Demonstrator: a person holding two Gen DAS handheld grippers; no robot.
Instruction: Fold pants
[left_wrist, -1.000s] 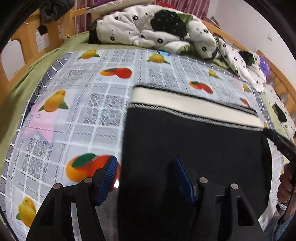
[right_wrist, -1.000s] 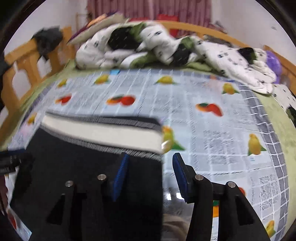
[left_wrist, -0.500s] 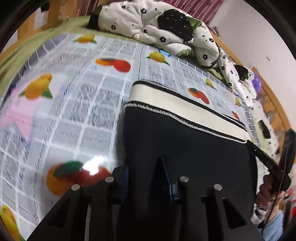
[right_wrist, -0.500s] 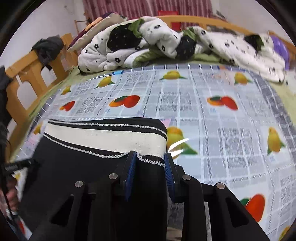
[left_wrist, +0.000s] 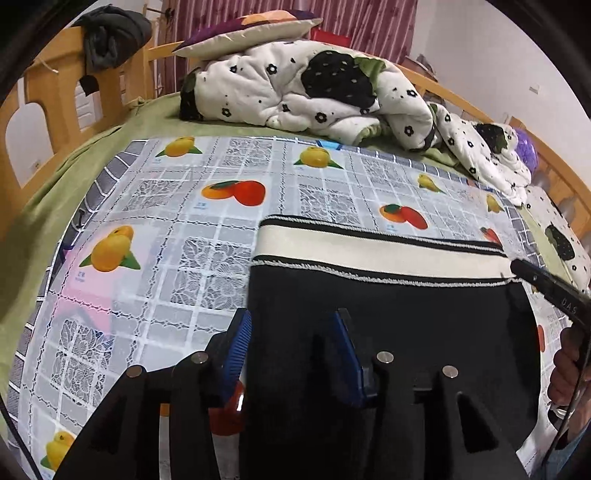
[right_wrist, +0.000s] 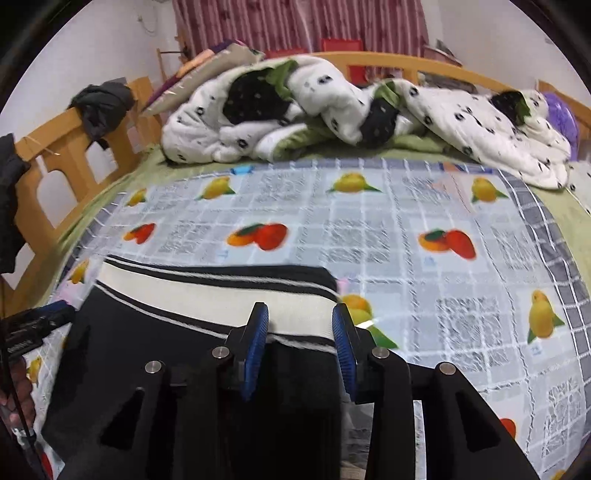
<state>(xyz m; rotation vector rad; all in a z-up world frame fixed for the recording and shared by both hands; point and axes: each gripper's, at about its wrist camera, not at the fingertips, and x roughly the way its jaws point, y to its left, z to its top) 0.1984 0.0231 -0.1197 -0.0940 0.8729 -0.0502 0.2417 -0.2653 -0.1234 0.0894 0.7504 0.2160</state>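
Black pants (left_wrist: 406, 325) with a cream, black-striped waistband (left_wrist: 369, 251) lie flat on the fruit-print cloth, waistband at the far side. My left gripper (left_wrist: 291, 347) is open, its blue pads straddling the pants' left edge. My right gripper (right_wrist: 299, 343) is open over the right edge of the pants (right_wrist: 192, 354), at the waistband (right_wrist: 207, 295). The right gripper's tip (left_wrist: 543, 280) shows at the right of the left wrist view. The left gripper's tip (right_wrist: 37, 325) shows at the left of the right wrist view.
The fruit-print cloth (left_wrist: 184, 221) covers a bed with green sheet (left_wrist: 44, 199). A rumpled white-and-black quilt (left_wrist: 314, 88) and pillow lie at the far end. A wooden bed frame (right_wrist: 55, 162) with dark clothes hung on it runs along the left.
Both grippers were shut on the pants' edges half a second ago and have opened, letting go. The pants now lie flat on the cloth.
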